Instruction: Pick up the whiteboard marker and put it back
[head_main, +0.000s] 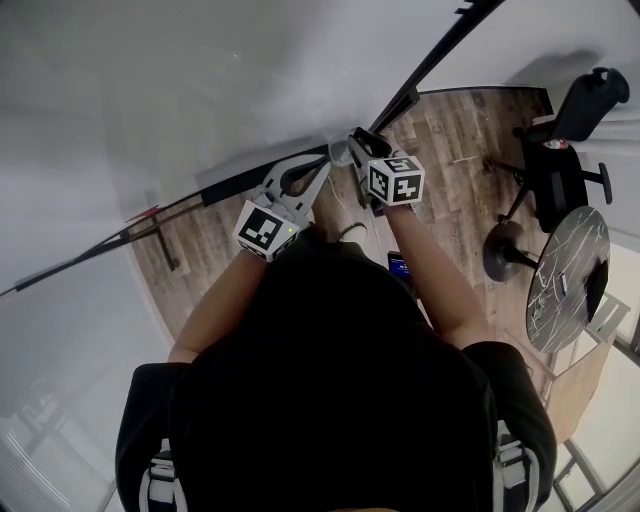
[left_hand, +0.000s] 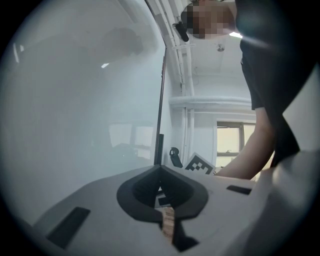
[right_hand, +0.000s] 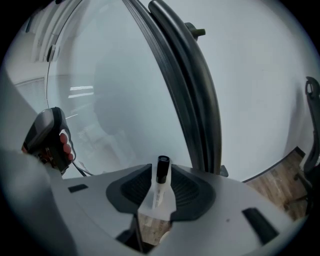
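The whiteboard marker (right_hand: 159, 186), white-bodied with a black cap, stands up between the pads of my right gripper (right_hand: 161, 174), which is shut on it. The capped end points at the whiteboard (right_hand: 115, 100), close to its dark frame edge (right_hand: 192, 90). In the head view both grippers are held side by side at the board's lower edge, with the right gripper (head_main: 353, 140) just right of the left gripper (head_main: 322, 162). My left gripper (left_hand: 160, 169) has its jaws together with nothing in them and faces the whiteboard (left_hand: 75, 100).
A black holder with red pieces (right_hand: 50, 140) hangs at the board's left. Something red (head_main: 146, 212) lies along the dark ledge (head_main: 240, 183). On the wooden floor (head_main: 450, 170) to the right stand an office chair (head_main: 565, 150) and a round table (head_main: 570, 280).
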